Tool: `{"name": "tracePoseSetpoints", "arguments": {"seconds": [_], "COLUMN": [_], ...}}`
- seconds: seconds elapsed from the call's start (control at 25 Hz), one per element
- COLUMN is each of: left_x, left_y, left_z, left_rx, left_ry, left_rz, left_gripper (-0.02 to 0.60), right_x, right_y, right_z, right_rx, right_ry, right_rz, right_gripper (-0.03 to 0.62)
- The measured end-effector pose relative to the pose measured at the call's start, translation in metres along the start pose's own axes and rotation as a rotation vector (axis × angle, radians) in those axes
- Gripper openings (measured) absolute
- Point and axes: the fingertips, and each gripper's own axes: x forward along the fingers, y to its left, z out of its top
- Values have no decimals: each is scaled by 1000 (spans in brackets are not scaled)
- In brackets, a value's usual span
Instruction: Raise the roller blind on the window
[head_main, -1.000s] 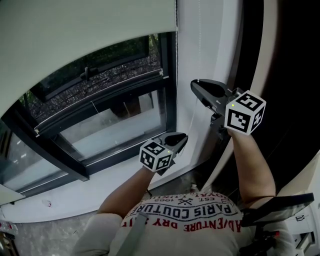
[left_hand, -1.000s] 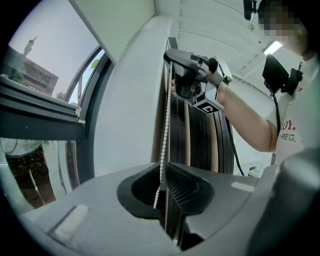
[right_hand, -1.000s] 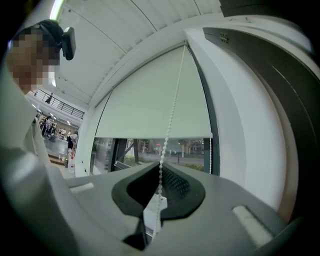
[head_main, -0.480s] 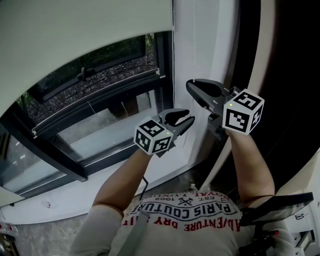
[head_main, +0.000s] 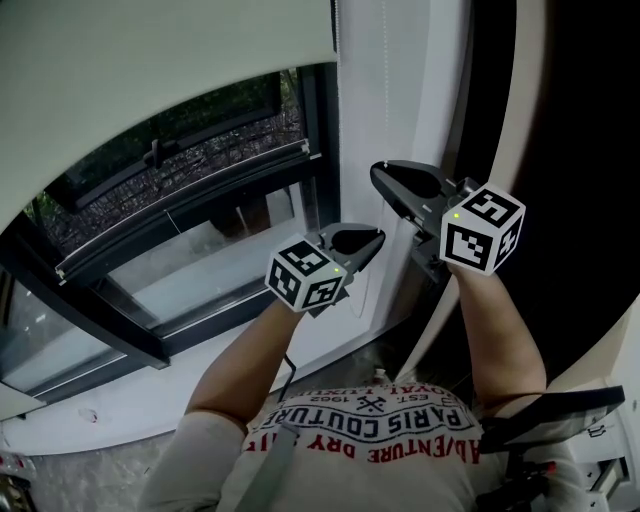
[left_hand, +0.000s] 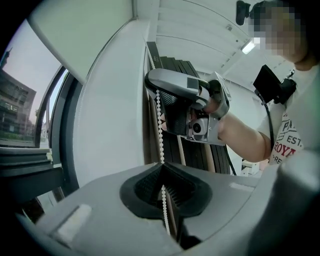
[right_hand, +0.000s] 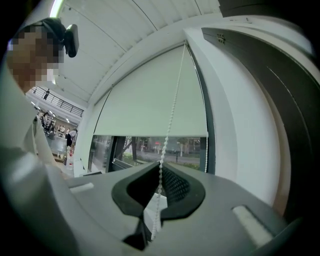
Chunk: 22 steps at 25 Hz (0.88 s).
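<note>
At the right edge of the window (head_main: 200, 250), the bead chain (left_hand: 159, 120) hangs against the white reveal (left_hand: 110, 125), and both grippers are on it. The left gripper (head_main: 368, 240) has just been closing its jaws. They meet on the chain, which runs down between them and out below. The right gripper (head_main: 384, 176) sits higher on the same chain, clamped tight, with the beads passing through its closed jaws. The chain runs straight from the upper grip to the lower one. The roller blind (right_hand: 150, 110) covers the upper part of the window only — its bottom hem lies level across, with bare pane showing beneath it.
</note>
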Motion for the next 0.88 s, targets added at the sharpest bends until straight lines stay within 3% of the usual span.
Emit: {"name": "tracePoseSetpoints", "arguments": {"seconds": [0.2,0.6,0.88], "left_x": [8,13,11], "left_y": [8,16,19], "left_z": [-29,-171,-197], "left_rx": [40,-161,-232], "left_ry": [92,234,222], "left_rz": [31,67,114], "left_gripper": [5,6,8], "right_x": [5,18,20], "right_y": [-8,-2,1], "right_z": [-30,-178,-205], "right_rx": [-26,80,74], "right_ry": [61,275,283], "right_rz": [-35,-36,-45], "right_gripper": [15,15,15]}}
